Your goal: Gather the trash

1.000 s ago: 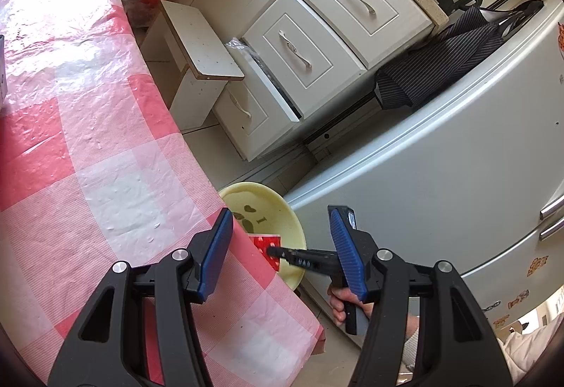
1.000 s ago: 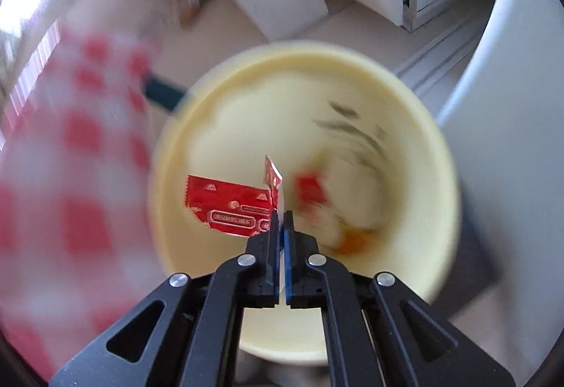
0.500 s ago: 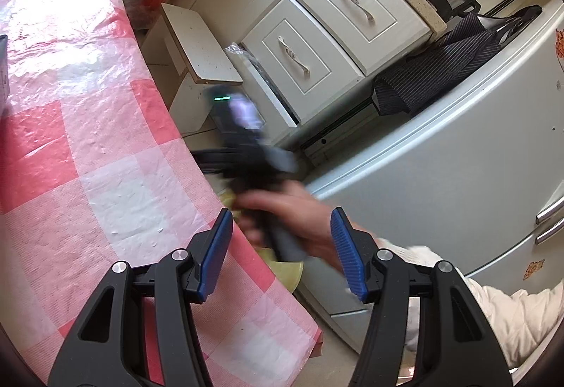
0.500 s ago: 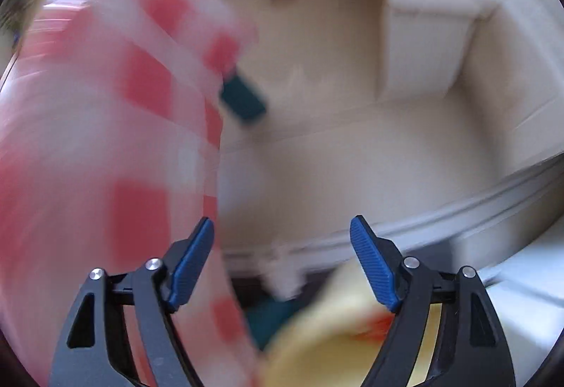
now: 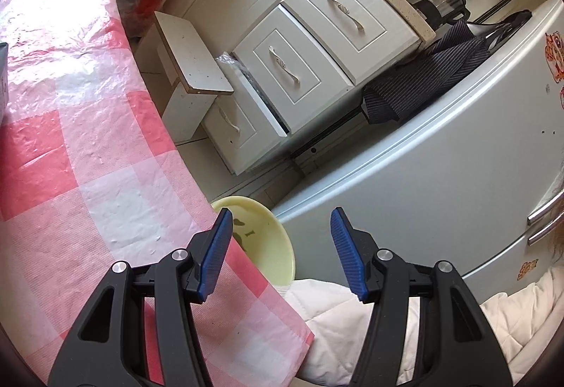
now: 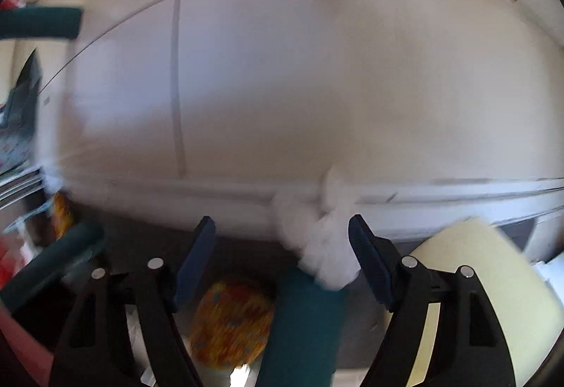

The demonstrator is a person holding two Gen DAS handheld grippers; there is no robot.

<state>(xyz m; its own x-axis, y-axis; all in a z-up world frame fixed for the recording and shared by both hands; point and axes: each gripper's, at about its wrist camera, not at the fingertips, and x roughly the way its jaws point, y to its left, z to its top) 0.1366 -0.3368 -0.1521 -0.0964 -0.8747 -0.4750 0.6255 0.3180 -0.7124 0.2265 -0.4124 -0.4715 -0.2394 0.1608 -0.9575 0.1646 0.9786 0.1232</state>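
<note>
The refrigerator [image 5: 405, 182] filled the right side of the left wrist view, and the table with a pink checked cloth [image 5: 81, 140] filled the left. Between them on the floor stood the yellow trash bin [image 5: 271, 246], partly hidden by the table edge; its contents could not be made out. A white quilted sleeve [image 5: 335, 316] lay below it. The left gripper [image 5: 280, 251] stood released, nothing between its pads. The right gripper [image 6: 282, 260], blurred, was spread wide and empty, pointed at the floor with the bin's rim just to its right.
</note>
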